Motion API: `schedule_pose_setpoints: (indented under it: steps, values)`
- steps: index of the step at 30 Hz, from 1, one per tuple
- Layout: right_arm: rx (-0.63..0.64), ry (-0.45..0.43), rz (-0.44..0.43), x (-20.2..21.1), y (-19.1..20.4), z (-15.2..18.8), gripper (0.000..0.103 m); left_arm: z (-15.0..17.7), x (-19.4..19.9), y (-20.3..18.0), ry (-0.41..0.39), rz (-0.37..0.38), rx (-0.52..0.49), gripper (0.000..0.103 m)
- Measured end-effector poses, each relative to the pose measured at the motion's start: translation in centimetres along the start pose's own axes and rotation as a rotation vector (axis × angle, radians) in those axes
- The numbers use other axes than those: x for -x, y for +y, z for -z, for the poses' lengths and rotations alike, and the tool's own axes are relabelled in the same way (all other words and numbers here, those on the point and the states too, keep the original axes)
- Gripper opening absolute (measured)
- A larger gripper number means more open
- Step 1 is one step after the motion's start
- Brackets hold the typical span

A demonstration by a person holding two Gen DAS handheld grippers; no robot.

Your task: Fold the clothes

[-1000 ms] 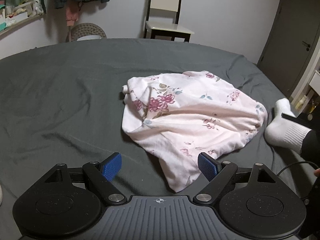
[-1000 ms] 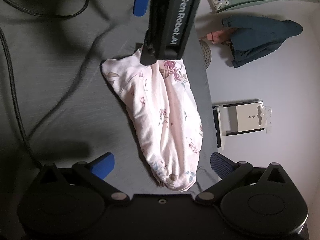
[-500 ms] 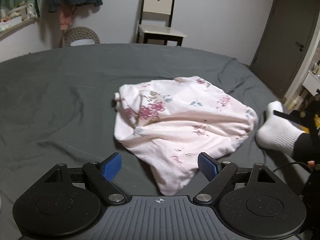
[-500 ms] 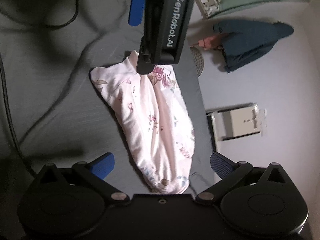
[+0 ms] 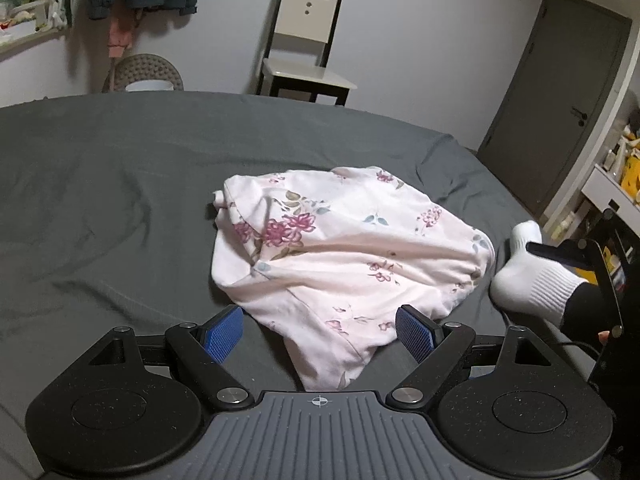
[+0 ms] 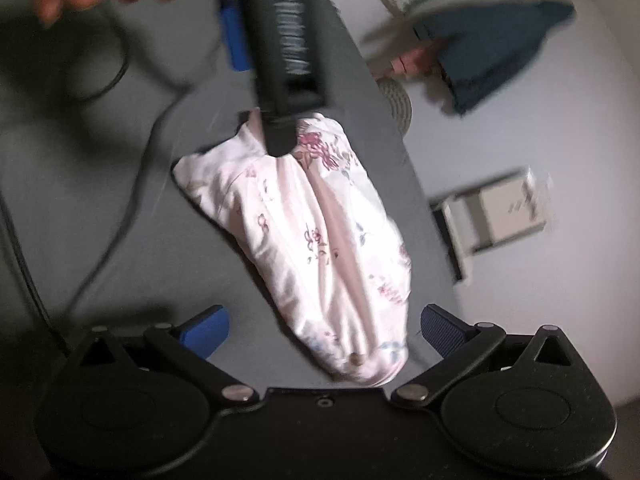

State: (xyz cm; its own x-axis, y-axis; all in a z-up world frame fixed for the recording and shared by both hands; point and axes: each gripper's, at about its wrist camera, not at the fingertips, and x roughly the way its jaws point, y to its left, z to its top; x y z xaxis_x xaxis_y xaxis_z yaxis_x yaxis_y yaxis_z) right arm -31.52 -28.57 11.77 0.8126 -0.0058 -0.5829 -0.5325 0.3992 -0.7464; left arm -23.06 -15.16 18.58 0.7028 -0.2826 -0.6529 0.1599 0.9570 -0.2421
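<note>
A pale pink garment with a flower print lies crumpled in a heap on the dark grey bed sheet. My left gripper hovers open over the heap's near corner, its blue pads on either side of the cloth without touching it. In the blurred right wrist view the same garment stretches away from my right gripper, which is open at the heap's other end. The left gripper's black body shows at the far end of the garment.
A person's white-socked foot rests on the bed right of the garment. A black cable trails over the sheet. Beyond the bed stand a chair, a round stool and a grey door; clothes hang on the wall.
The left gripper has drawn nearer to the garment's near corner. The right wrist view has swung, leaving the picture blurred. Both grippers stay open and the garment has not moved.
</note>
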Motion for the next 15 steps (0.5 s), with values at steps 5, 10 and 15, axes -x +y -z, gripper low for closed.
schedule_pose_setpoints:
  steps: [5,10,15]
  values:
    - [-0.089,-0.025,0.045,0.2,-0.9,-0.4,0.103,-0.9,0.2,0.8,0.0,0.009,-0.022,0.084]
    - [-0.061,-0.099,0.066,0.3,-0.5,0.3,0.103,-3.8,-0.9,0.8,0.049,0.032,-0.083,0.084]
    - [-0.013,-0.146,0.033,-1.0,0.6,1.9,0.103,-6.0,-3.7,1.6,0.141,0.011,-0.213,0.084]
